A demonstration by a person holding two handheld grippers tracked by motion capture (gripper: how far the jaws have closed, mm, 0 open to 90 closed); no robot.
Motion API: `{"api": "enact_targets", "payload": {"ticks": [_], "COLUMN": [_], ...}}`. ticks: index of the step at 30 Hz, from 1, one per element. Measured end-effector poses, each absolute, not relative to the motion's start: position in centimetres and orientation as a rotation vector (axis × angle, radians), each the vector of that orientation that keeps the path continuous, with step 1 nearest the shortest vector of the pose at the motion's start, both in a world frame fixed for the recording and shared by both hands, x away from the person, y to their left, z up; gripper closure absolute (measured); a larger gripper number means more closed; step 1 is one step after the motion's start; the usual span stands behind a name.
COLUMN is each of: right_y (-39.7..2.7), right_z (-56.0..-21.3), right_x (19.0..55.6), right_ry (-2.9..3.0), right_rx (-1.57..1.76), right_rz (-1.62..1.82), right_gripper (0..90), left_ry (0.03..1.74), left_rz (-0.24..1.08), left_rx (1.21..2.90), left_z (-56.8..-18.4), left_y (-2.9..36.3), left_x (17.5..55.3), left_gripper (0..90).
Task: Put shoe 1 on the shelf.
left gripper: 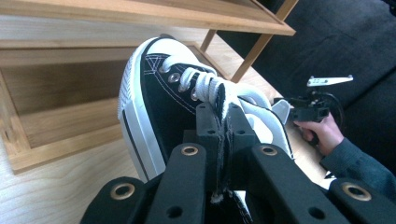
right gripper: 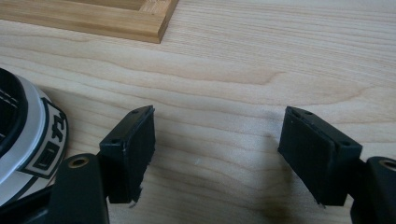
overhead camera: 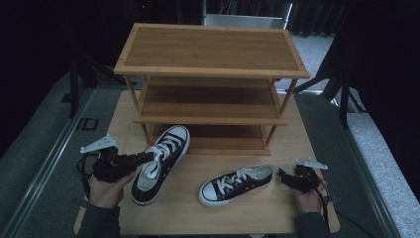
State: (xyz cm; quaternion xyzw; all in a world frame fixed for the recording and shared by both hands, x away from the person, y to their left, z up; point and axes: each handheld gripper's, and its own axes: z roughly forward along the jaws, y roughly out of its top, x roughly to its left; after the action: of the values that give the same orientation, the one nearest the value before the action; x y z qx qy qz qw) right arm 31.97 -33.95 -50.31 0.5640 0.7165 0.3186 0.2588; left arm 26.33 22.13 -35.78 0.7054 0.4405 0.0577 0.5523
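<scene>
Left claw (left gripper: 227, 121) clamped on sneaker (left gripper: 159, 102) tongue, toe beyond

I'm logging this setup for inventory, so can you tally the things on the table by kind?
Black canvas sneakers with white laces: 2, one clamped by the left gripper, one lying near the right gripper
Three-tier wooden shoe rack: 1
Hand-held black grippers: 2
Total: 5

Three-tier wooden rack (overhead camera: 210, 49), light wooden table (overhead camera: 297, 129)
</scene>
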Motion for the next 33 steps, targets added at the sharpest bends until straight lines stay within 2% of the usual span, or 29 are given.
{"api": "enact_targets", "payload": {"ticks": [19,33], "right_y": [-33.9,-33.9], "right_z": [-50.3,-50.3], "right_x": [32.0,32.0], "right_ry": [1.942,1.941], "right_rx": [1.529,1.529], "right_rz": [0.864,0.865], "right_gripper": [26.6,26.6], "left_ry": [0.974,0.957], "left_rz": [0.072,0.089], "left_rx": [1.625,1.578], "left_z": [-32.8,-30.7], "left_y": [22.3,20.7], "left_x": [25.1,26.0], "left_gripper": [87.4,87.4]}}
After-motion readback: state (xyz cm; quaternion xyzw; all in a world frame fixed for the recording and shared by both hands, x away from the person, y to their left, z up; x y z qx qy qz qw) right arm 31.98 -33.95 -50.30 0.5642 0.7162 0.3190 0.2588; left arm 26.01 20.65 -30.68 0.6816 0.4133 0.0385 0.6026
